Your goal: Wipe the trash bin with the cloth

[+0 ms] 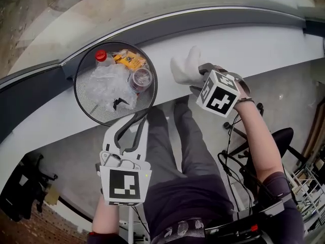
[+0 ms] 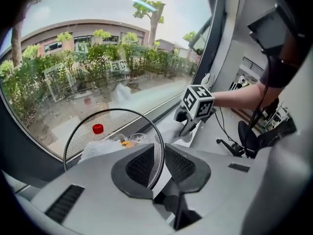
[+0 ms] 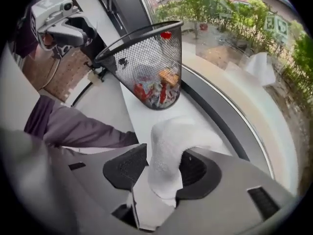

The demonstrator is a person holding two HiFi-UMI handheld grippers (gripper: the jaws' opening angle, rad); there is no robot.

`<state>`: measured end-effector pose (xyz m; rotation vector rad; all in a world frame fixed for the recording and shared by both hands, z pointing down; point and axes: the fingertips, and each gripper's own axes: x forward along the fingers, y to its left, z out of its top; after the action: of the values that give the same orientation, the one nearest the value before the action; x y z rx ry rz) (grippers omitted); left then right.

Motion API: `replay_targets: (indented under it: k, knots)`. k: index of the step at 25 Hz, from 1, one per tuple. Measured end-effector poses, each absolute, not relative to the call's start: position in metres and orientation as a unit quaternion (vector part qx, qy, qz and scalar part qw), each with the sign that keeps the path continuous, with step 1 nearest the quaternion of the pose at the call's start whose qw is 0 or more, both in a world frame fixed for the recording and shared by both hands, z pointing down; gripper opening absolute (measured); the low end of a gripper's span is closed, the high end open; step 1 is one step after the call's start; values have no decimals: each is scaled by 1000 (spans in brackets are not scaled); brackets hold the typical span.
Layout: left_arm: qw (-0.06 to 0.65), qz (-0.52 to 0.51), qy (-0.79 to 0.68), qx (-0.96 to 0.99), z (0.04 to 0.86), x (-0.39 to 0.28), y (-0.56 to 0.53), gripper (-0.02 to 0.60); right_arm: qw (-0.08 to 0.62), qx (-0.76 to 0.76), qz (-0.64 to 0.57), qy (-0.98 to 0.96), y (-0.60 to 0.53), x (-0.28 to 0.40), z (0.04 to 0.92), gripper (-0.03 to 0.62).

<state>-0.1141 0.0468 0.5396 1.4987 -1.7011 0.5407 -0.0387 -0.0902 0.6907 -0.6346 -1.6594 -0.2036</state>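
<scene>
A black wire-mesh trash bin (image 1: 116, 83) stands on the white window ledge (image 1: 264, 47), with a red-capped bottle (image 1: 101, 55), crumpled plastic and an orange packet inside. My left gripper (image 1: 136, 117) is shut on the bin's near rim; in the left gripper view the rim (image 2: 157, 155) runs between the two pads. To the right of the bin, my right gripper (image 1: 197, 79) points down at the ledge. The white cloth (image 3: 168, 141) stands bunched between its jaws, which are open: it leans on the right pad, with a gap to the left pad. The cloth (image 1: 184, 67) rests on the ledge.
A dark window frame (image 1: 213, 22) runs behind the ledge, with glass beyond. The person's legs in dark trousers (image 1: 175, 146) are below the ledge. An office chair base and cables (image 1: 254, 141) stand at the right. A dark bag (image 1: 23, 187) lies at the lower left.
</scene>
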Motion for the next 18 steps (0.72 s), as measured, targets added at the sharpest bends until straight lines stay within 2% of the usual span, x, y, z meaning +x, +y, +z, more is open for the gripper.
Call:
replay_targets:
  k: [3,6,9,13,16,18]
  knots:
    - [389,220,-673,589,539,-110,43,67,631,-243,-154,-720,-120,-42,693,175]
    - [377,242,-685,575,539,-117,47,67,593,-165,-184,-767,-157,-61,676,175]
    - [360,261,-704,554,525,-131,53,67,550,-109,-127,-819,-172,-71,642,173]
    - [352,196,-742,536,462,-155,42,66,486,-112,-40,-866,-162,-87,563,173]
    - [314,171,-767,533,406,-172,26,66,411,-124,36,-902,-157,-109,488,173]
    - [264,165,-787,532,362,-179,15,-2,348,-157,126,-916,-143,-122,439,173]
